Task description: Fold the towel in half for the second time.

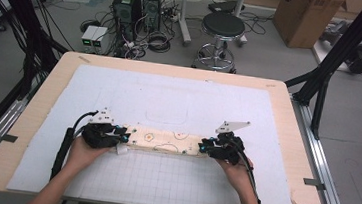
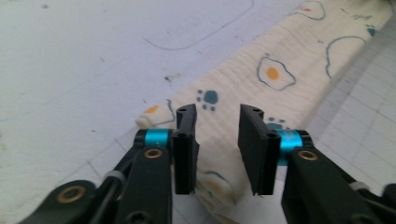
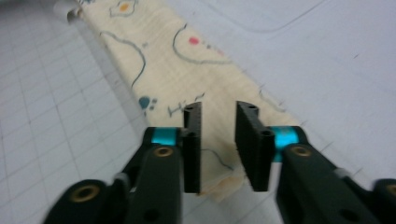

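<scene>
A long folded cream cloth [image 1: 165, 141] printed with fried eggs and paw marks lies flat across the near middle of the white mat. My left gripper [image 1: 124, 139] is at its left end and my right gripper [image 1: 202, 147] at its right end. In the left gripper view the gripper [image 2: 217, 114] stands open, with the cloth's [image 2: 261, 70] end lying between the jaws. The right gripper [image 3: 218, 109] is likewise open over the other end of the cloth [image 3: 173, 65]. A hand holds each gripper.
The white mat [image 1: 169, 101] covers a wooden table [image 1: 287, 122]; its near half carries a printed grid. A small white tag [image 1: 122, 150] sticks out by the cloth's left end. Beyond the table stand a stool [image 1: 222, 25], computer towers [image 1: 128, 4] and a cardboard box [image 1: 305, 16].
</scene>
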A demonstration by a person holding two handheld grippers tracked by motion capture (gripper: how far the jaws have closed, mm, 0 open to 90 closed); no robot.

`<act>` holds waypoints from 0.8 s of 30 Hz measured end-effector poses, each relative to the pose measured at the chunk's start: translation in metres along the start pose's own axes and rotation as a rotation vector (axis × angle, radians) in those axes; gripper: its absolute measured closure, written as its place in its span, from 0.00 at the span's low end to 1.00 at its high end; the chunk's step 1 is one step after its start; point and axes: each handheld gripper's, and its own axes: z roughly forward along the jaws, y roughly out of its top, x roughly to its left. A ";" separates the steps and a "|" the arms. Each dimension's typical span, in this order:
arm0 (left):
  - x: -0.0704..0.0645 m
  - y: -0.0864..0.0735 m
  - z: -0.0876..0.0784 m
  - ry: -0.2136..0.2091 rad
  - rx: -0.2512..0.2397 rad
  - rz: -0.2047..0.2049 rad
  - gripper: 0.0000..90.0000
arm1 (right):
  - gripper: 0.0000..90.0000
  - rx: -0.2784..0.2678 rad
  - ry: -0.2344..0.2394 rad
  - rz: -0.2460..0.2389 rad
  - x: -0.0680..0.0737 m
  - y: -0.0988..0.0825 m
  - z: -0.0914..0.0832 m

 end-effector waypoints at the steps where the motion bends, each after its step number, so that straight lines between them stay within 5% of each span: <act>1: 0.001 0.000 0.001 -0.002 0.004 -0.003 0.71 | 0.67 0.002 -0.009 0.005 -0.001 0.001 0.001; 6: 0.001 -0.004 0.006 -0.004 0.047 0.005 0.68 | 0.62 0.043 -0.013 0.004 -0.006 -0.004 0.011; 18: 0.004 -0.008 0.006 -0.017 0.042 0.015 0.69 | 0.61 0.055 -0.056 -0.113 0.000 -0.009 0.014; 24: 0.004 -0.005 0.003 -0.014 0.019 0.002 0.63 | 0.56 0.013 -0.048 -0.056 -0.002 -0.005 0.008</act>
